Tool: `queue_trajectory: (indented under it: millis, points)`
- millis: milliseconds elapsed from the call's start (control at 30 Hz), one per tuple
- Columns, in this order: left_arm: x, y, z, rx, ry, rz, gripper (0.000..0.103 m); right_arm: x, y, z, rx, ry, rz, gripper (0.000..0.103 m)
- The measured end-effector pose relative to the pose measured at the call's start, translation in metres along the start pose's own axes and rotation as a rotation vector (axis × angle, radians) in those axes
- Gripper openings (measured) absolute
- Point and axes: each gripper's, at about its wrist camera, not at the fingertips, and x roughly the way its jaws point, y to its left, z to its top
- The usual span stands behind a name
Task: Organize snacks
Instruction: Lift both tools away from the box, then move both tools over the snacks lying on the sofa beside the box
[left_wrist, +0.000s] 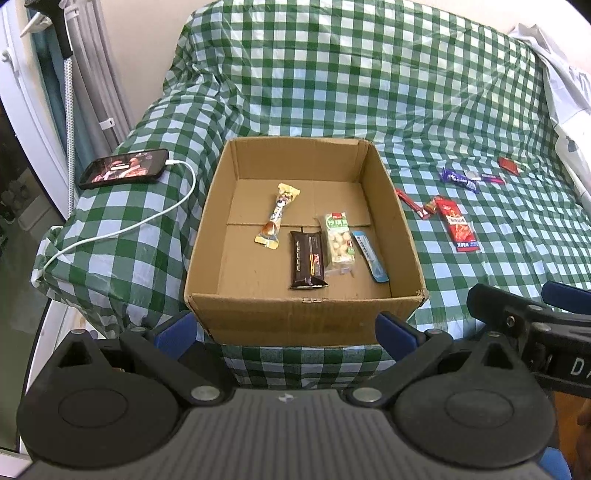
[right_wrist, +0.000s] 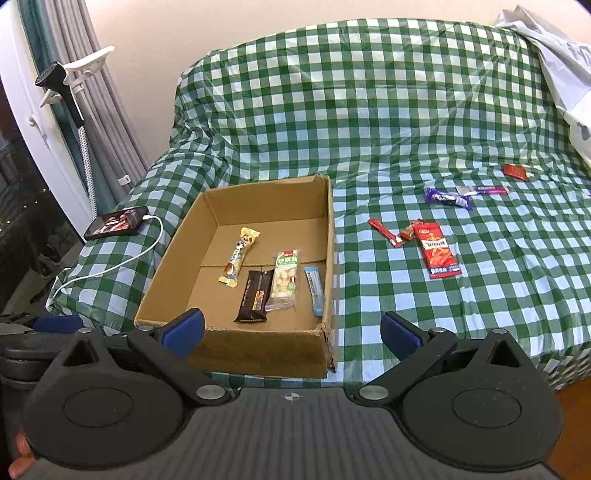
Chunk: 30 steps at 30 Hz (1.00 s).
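Note:
An open cardboard box (left_wrist: 306, 314) (right_wrist: 258, 349) sits on the green checked cloth. Inside lie a yellow bar (left_wrist: 277, 216) (right_wrist: 239, 256), a dark brown bar (left_wrist: 307, 260) (right_wrist: 255, 295), a green-and-clear nut pack (left_wrist: 339, 242) (right_wrist: 284, 278) and a blue stick (left_wrist: 369, 256) (right_wrist: 314, 291). To the right of the box lie a big red pack (left_wrist: 457, 223) (right_wrist: 436, 246), a thin red stick (left_wrist: 410, 203) (right_wrist: 385, 232), a small red candy (left_wrist: 430, 206) (right_wrist: 407, 232), a blue wrapper (left_wrist: 460, 179) (right_wrist: 447, 198), a purple stick (left_wrist: 487, 178) (right_wrist: 484, 190) and a red sachet (left_wrist: 509, 164) (right_wrist: 515, 171). My left gripper (left_wrist: 288, 328) and right gripper (right_wrist: 291, 330) are open, empty, near the box's front wall.
A phone (left_wrist: 123, 168) (right_wrist: 116, 221) with a white charging cable (left_wrist: 122, 230) lies left of the box near the cloth's edge. Curtains and a steamer stand (right_wrist: 70, 96) are at far left. White bedding (right_wrist: 554, 55) lies at far right. The right gripper's body (left_wrist: 535, 325) shows in the left wrist view.

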Motion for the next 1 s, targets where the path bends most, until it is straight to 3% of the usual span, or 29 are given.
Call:
queue_trajectory:
  millis: [1000]
  points:
    - [0.054,-0.020,0.012,0.025,0.152,0.021,0.103,0.052,-0.028,-0.001,0.092,0.145,-0.012,0.102]
